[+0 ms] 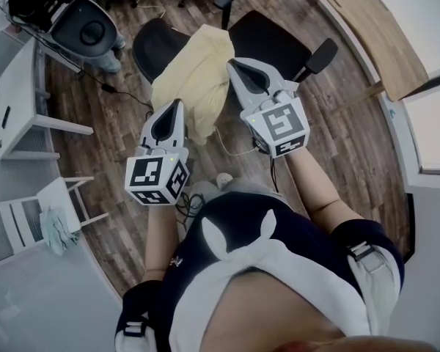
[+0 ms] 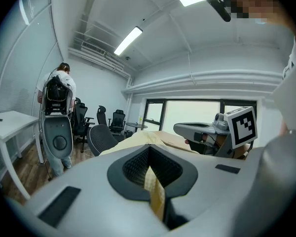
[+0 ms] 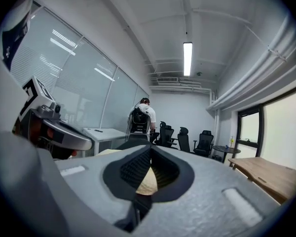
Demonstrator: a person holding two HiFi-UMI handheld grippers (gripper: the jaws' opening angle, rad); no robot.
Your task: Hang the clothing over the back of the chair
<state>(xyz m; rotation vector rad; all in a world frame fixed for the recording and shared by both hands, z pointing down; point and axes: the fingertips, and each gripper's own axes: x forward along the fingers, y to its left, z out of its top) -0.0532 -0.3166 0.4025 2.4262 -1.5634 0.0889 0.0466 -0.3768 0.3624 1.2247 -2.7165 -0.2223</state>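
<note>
A pale yellow garment [image 1: 194,75] hangs bunched above a black office chair: the chair's back [image 1: 152,46] is to the garment's left, its seat [image 1: 271,39] to the right. My left gripper [image 1: 179,103] is shut on the garment's lower left edge; in the left gripper view [image 2: 149,148] a yellow strip of fabric [image 2: 155,194] runs between its closed jaws. My right gripper [image 1: 232,63] is shut on the garment's right side; in the right gripper view [image 3: 149,149] a fold of cloth [image 3: 145,184] is pinched in its jaws. Both grippers point about level.
A white table [image 1: 18,97] and a small white chair [image 1: 29,215] with a teal cloth [image 1: 56,229] stand at the left. A wooden desk [image 1: 374,28] is at the right. A cable [image 1: 125,94] lies on the wood floor. A person [image 3: 140,115] stands far off among other office chairs [image 3: 204,142].
</note>
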